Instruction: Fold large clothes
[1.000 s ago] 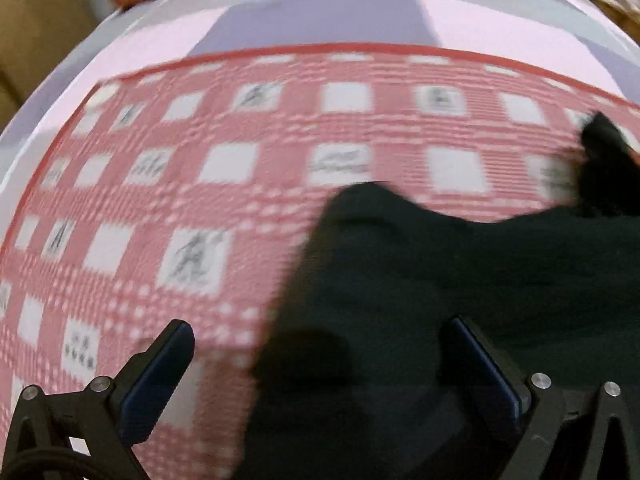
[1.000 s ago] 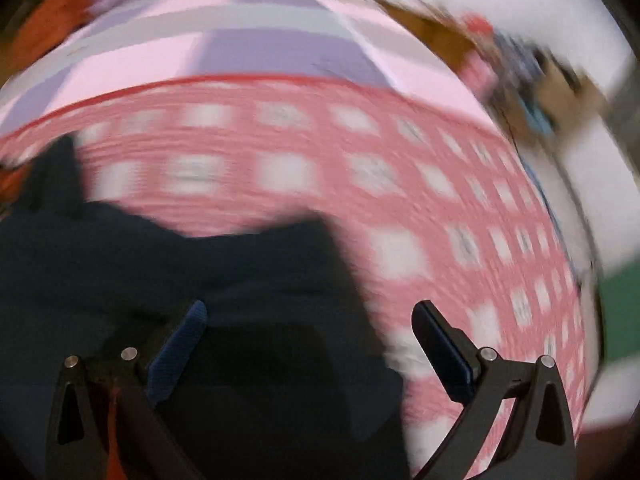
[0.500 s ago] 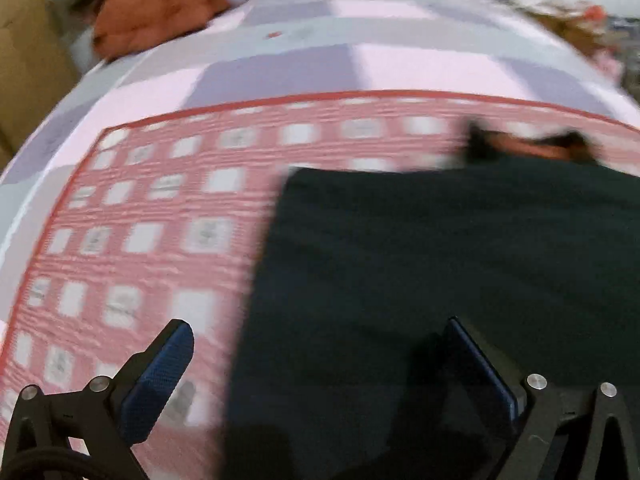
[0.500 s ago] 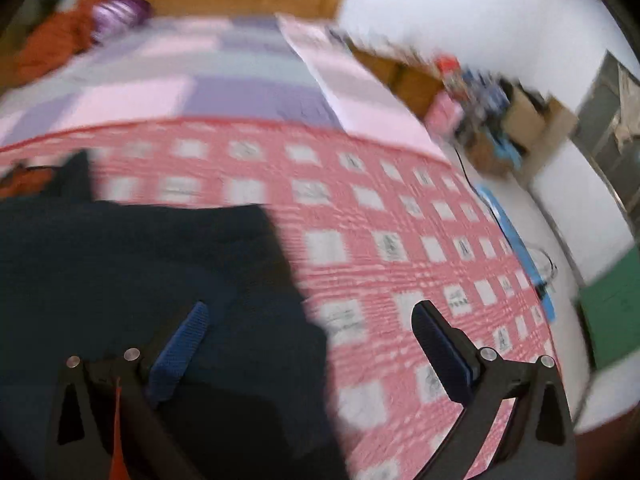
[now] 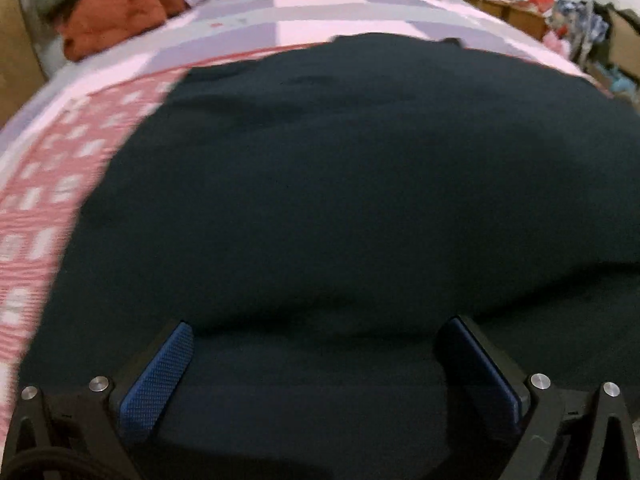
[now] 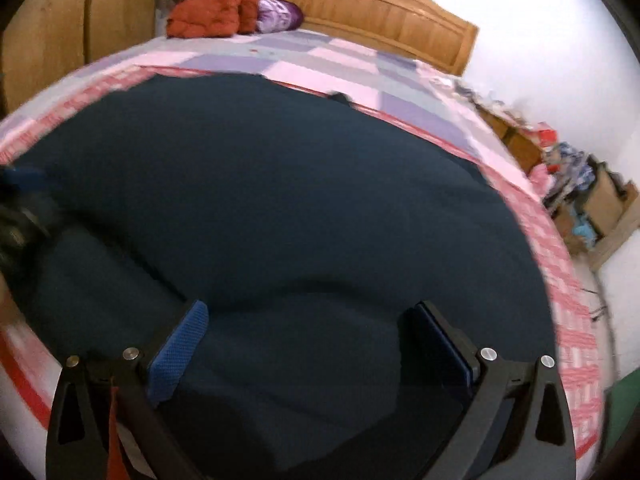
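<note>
A large dark navy garment lies spread across the bed and fills most of both views. My left gripper hovers open over its near edge. The blue pads stand wide apart, and the cloth lies below them, not pinched. Over the near right part of the same garment my right gripper is open too, with a fold of cloth running between its fingers. A soft ridge crosses the cloth just ahead of both grippers. The near hem is hidden under the gripper bodies.
A red-and-white checked sheet shows at the garment's left, and to its right. At the bed's head lie an orange-red jacket and a purple pillow against the wooden headboard. Cluttered boxes stand on the floor at right.
Both views have drawn back toward the foot of the bed. The dark garment now covers far more of the checked sheet, spread flat. Both grippers stay open.
</note>
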A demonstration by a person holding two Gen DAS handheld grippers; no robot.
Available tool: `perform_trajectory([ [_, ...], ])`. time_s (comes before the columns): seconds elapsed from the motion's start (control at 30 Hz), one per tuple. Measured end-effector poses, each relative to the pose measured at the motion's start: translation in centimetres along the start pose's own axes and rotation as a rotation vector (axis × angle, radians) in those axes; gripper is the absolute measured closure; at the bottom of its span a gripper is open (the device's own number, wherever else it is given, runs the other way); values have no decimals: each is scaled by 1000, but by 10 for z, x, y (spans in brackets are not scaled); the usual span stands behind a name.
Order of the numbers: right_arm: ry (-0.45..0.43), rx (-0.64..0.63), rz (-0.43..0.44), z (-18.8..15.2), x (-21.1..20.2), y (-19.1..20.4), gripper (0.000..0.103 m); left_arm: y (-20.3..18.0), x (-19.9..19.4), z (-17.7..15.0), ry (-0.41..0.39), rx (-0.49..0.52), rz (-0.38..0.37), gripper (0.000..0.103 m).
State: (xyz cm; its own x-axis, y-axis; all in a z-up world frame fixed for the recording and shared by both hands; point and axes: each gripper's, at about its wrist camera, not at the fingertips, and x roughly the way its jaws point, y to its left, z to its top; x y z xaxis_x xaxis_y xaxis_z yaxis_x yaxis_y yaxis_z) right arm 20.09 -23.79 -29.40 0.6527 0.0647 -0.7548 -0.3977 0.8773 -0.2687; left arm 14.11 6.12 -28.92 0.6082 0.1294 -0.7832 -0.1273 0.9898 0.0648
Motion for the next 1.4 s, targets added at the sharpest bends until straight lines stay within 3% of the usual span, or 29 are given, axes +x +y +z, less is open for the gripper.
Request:
perform_trajectory([
  [0.1, 60, 131, -131, -26, 0, -69, 0, 47, 4, -11, 20, -55, 85, 0],
  [0.2, 134, 257, -163, -52, 3, -120, 0, 66, 8, -16, 41, -52, 142, 0],
  [0.23, 147, 250, -184, -56, 3, -126, 0, 74, 9, -17, 51, -57, 175, 0],
  [0.37, 178, 272, -180, -61, 10, -130, 0, 95, 14, -19, 88, -147, 189, 0],
  [0.7, 209, 323, -146, -74, 11, -147, 0, 93, 10, -27, 112, -88, 229, 0],
  [0.8, 253, 389, -206, -79, 5, -166, 0, 97, 2, -29, 132, -82, 249, 0],
  [0.87, 267, 415, -290, -75, -5, -173, 0, 91, -8, -22, 135, -67, 297, 0],
  [0.93, 234, 389, -333, -62, -15, -166, 1, 78, -23, -7, 68, -53, 266, 0],
  [1.0, 133, 317, -291, -37, -27, -143, 1, 57, -39, 13, -28, -45, 189, 0],
  [1.07, 21, 207, -184, 2, -27, -99, 1, 32, -38, 36, -83, -42, 90, 0],
  [1.2, -49, 63, 24, 68, -1, -16, 1, -14, -1, 79, -86, -39, -72, 0],
  [1.3, -70, -17, 100, 107, 28, 30, 1, -28, 39, 104, -54, -34, -83, 0],
  [1.4, -51, -64, 112, 130, 64, 34, 1, -21, 63, 117, -40, -56, -88, 0],
])
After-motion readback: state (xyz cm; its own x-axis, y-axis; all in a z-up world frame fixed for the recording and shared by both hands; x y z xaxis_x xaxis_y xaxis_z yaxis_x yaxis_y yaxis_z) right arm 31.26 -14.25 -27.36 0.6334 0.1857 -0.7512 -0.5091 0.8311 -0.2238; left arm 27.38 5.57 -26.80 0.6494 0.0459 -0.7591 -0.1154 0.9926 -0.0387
